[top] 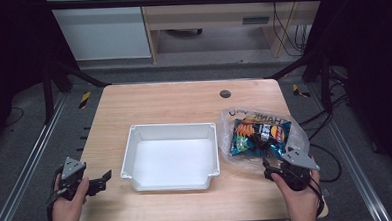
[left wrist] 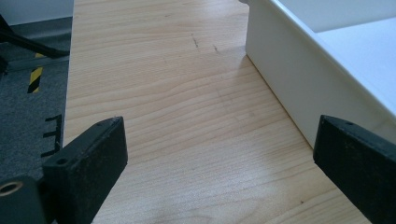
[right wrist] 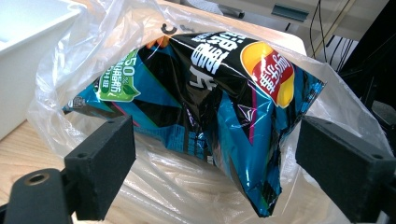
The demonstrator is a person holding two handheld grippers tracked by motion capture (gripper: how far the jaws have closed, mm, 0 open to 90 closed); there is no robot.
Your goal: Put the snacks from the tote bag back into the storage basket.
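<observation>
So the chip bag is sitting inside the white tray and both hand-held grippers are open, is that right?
Not quite. The chip bag lies in a clear plastic bag on the table beside the white tray, as the high view shows. Both the left hand-held gripper and the right hand-held gripper are open.
</observation>
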